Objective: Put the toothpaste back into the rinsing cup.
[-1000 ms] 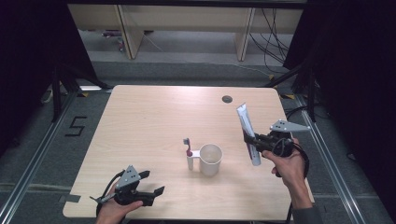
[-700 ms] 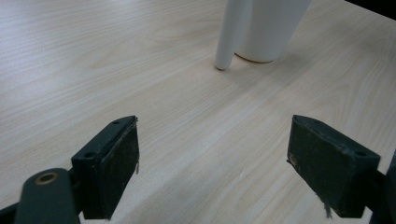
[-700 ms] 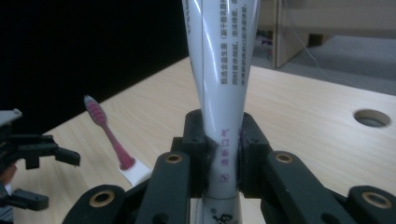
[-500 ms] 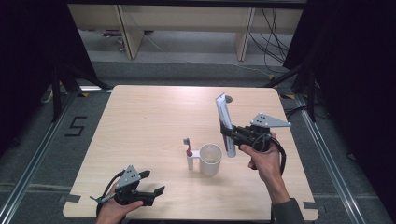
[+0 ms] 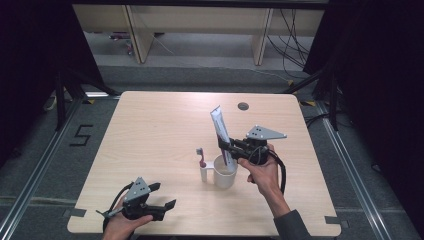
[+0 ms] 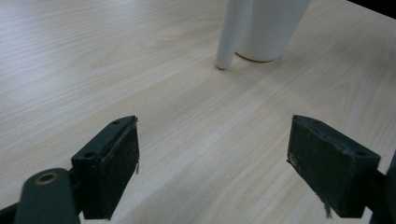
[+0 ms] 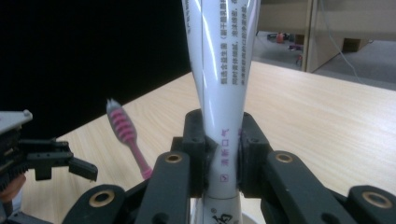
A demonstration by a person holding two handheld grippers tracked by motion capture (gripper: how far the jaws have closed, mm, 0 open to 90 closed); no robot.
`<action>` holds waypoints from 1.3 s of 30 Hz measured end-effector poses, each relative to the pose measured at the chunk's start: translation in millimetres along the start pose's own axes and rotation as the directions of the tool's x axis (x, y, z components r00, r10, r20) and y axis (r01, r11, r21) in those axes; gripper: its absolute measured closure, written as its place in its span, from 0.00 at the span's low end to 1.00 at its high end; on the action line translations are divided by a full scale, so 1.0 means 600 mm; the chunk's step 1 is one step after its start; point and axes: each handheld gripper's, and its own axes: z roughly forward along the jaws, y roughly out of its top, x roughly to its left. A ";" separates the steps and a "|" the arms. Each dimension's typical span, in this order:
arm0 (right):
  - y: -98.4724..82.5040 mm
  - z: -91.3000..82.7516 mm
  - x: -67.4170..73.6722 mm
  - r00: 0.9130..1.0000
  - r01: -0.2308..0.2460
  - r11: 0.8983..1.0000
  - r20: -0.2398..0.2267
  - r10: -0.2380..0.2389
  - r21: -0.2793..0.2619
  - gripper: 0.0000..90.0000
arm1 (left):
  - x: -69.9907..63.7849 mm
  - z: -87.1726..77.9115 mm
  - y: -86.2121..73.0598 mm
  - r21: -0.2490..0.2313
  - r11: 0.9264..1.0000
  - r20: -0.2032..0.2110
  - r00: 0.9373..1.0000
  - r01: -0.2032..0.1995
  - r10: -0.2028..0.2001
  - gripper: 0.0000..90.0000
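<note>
Surface: pale wood table (image 5: 150,130), dark floor around it, shelving legs behind. Landmark: white mug (image 5: 225,172), near the table's middle.

Item 1. Toothpaste tube (image 5: 221,134), white, upright, slightly tilted; its lower end sits at or just inside the mug's mouth. I cannot tell whether it touches bottom.

Item 2. My right gripper (image 5: 231,147), just beside the mug and above its rim, jaws clamped across the tube's lower part; the right gripper view shows both pads pressed on the tube.

Item 3. Pink toothbrush (image 5: 201,155), standing bristles-up at the mug's left edge, close to the tube.

Item 4. My left gripper (image 5: 164,196), well to the near left of the mug, jaws spread wide with nothing between them, resting low at the table's front edge.

Risks, as I judge them: the tube is tall and top-heavy, so letting go early could tip it out or rock the mug; lowering off-line could knock the toothbrush. The handle side faces the left gripper; nothing else stands near.
</note>
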 end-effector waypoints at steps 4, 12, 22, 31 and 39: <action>-0.018 0.009 -0.002 1.000 -0.011 0.999 0.013 0.011 0.034 0.86 | -0.002 0.001 -0.002 -0.002 1.000 0.007 1.000 0.003 -0.003 0.18; -0.043 0.012 0.000 1.000 0.009 0.999 0.016 -0.010 0.052 0.86 | -0.002 0.002 -0.001 0.001 1.000 0.009 1.000 -0.003 0.003 0.18; -0.066 0.021 -0.001 0.998 0.050 0.996 0.023 -0.052 0.079 0.86 | -0.002 0.000 0.000 -0.002 1.000 0.004 1.000 -0.005 0.005 0.18; -0.070 0.015 0.004 0.999 0.050 0.993 -0.011 -0.049 0.108 0.85 | -0.002 0.000 -0.001 0.001 1.000 0.006 1.000 -0.004 0.004 0.18; -0.069 0.009 0.008 0.995 0.098 0.983 -0.001 -0.099 0.155 0.85 | -0.003 0.000 0.000 0.001 1.000 0.007 1.000 -0.005 0.005 0.18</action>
